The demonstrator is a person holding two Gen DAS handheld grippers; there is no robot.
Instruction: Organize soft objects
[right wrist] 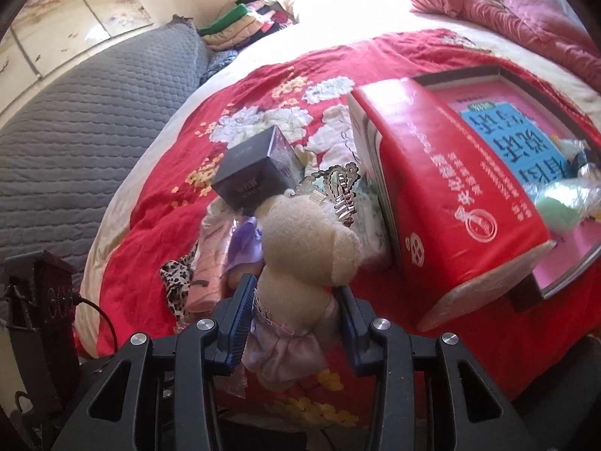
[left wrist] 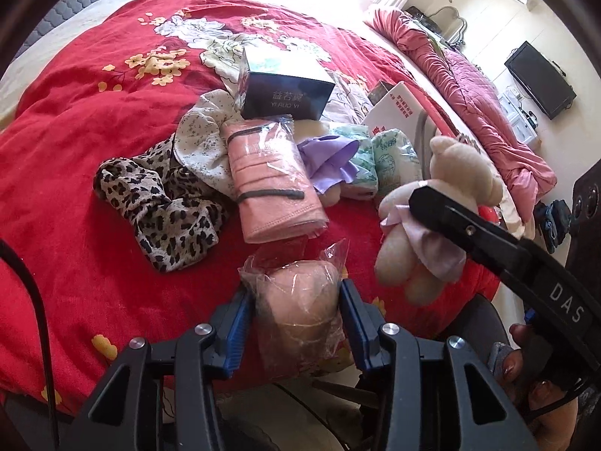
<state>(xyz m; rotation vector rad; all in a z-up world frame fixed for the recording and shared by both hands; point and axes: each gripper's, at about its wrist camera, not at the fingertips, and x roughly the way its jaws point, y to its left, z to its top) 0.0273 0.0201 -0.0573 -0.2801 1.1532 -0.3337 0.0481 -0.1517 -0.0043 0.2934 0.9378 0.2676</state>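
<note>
Both grippers are loaded, so the pick-up step looks done. The left gripper [left wrist: 296, 319] is half closed, clamping a plastic-wrapped pink bundle [left wrist: 300, 300] just above the red bedspread [left wrist: 75, 150]. At its 2 o'clock, the right gripper [right wrist: 296, 323] squeezes a cream teddy bear [right wrist: 308, 255] by the waist. Next, each likely needs carrying to the open red box [right wrist: 450, 203] at the bear's 3 o'clock.

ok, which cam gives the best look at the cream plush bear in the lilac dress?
Left wrist: the cream plush bear in the lilac dress shows whole, head to legs, held by the right gripper. Right wrist sees only its back, legs hidden behind the blue pads.
</note>
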